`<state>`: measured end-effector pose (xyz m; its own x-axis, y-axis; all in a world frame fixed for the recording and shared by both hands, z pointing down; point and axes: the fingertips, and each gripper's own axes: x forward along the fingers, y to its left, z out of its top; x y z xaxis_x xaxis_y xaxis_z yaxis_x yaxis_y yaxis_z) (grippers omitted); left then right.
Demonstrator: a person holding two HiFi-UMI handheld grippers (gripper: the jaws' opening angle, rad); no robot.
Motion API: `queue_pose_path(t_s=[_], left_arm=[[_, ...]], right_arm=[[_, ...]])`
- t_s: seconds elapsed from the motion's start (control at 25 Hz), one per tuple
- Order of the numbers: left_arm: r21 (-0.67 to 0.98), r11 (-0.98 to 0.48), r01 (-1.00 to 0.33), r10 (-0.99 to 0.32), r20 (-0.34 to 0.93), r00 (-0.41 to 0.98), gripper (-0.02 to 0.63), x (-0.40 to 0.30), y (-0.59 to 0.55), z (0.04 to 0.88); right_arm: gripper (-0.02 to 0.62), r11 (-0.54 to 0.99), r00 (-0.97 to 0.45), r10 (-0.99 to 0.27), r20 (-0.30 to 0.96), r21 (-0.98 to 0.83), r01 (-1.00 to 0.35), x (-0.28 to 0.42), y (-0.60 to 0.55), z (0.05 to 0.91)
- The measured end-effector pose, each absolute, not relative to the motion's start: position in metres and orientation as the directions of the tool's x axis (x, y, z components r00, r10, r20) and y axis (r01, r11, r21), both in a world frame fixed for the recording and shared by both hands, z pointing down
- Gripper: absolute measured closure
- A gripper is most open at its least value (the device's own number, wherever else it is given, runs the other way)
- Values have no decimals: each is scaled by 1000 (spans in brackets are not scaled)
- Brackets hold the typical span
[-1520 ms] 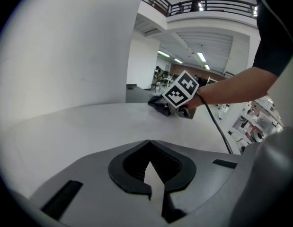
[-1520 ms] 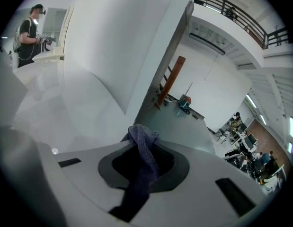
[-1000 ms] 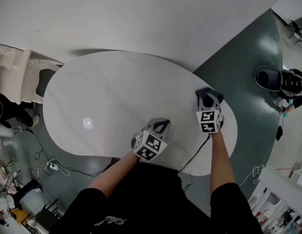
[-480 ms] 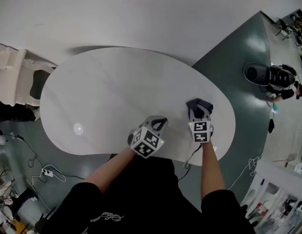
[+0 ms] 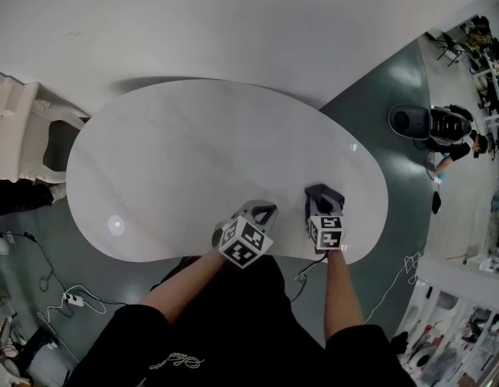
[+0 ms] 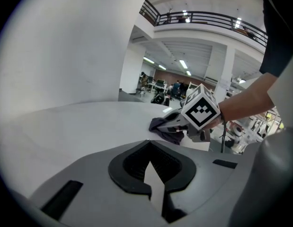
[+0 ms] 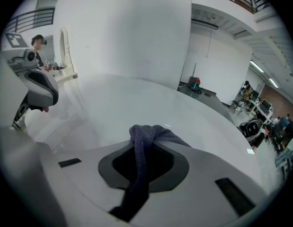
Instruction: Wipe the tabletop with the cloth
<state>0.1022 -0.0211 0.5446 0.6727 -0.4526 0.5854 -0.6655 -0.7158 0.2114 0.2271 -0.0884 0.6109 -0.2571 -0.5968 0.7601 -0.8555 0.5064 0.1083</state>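
At the near edge of the white oval tabletop (image 5: 193, 151) we logged one dark knitted cloth (image 7: 142, 148), soft, light, pinched at its bunched middle by the right gripper (image 5: 323, 201); left gripper (image 5: 261, 212) pressed together, empty.

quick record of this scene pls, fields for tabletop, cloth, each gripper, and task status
tabletop: white, oval
cloth: dark, bunched, at the near right part of the tabletop
right gripper: shut on the cloth
left gripper: shut, nothing between its jaws, over the near edge beside the right gripper
task status: wiping appears under way, cloth in the right gripper only
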Motion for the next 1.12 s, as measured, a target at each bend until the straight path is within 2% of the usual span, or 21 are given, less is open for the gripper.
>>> queue_pose_path(t_s=[0.16,0.44,0.8,1.12], left_arm=[[216,-740,-637,-430,576,695,598,91,-6,541],[216,-778,-590,-406,543,735,598,66,11,534],[213,-792,-572,-409,511,756,598,44,14,522],[241,-807,-539,-364,517,775,598,74,17,523]], right_arm=[[570,426,-191,-613,767,117,-897,222,-69,609],[571,261,-167,-583,795,-11,-965,213,-39,616],[571,249,-202,-515,833,-79,-965,182,8,622],[571,300,-279,-377,883,-169,-939,176,9,628]])
